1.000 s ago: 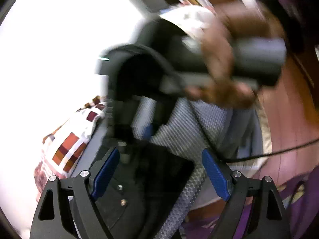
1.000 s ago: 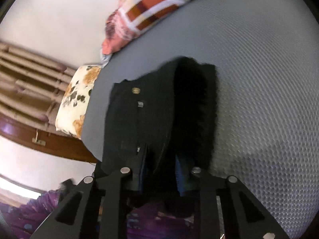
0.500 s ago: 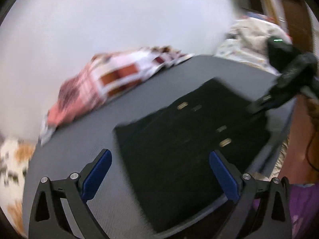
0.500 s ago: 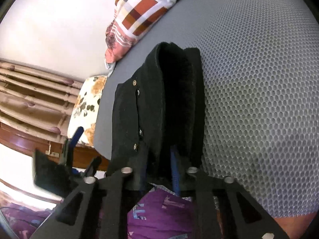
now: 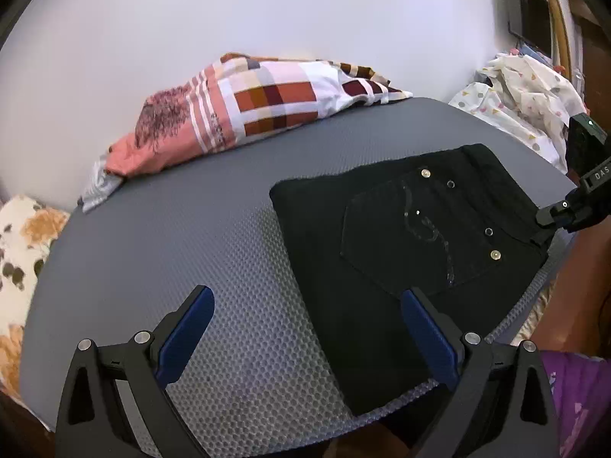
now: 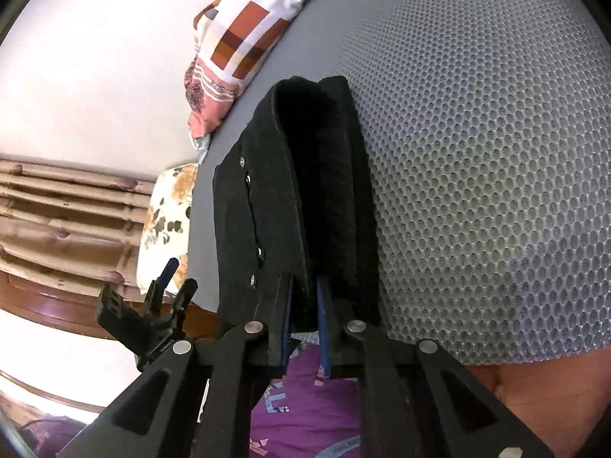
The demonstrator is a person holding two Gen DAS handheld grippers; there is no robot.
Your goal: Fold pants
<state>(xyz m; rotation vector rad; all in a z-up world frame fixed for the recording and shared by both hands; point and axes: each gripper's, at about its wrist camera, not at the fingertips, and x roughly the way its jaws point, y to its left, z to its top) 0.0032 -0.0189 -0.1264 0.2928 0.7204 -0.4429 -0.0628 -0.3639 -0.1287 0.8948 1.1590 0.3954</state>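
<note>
Left wrist view: left gripper [image 5: 305,337] spread wide, empty, over folded black pants [image 5: 401,267] on grey mat [image 5: 172,248]; long axis runs away.

Right wrist view: right gripper [image 6: 304,318], jaws just closing, pinches pants [image 6: 290,191] near edge; nearer.

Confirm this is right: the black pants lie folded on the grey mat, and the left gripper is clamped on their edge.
Wrong gripper. The right gripper is clamped on the edge of the black pants, as the right wrist view shows. The left gripper is open and holds nothing. The pants do lie folded on the grey mat.
</note>
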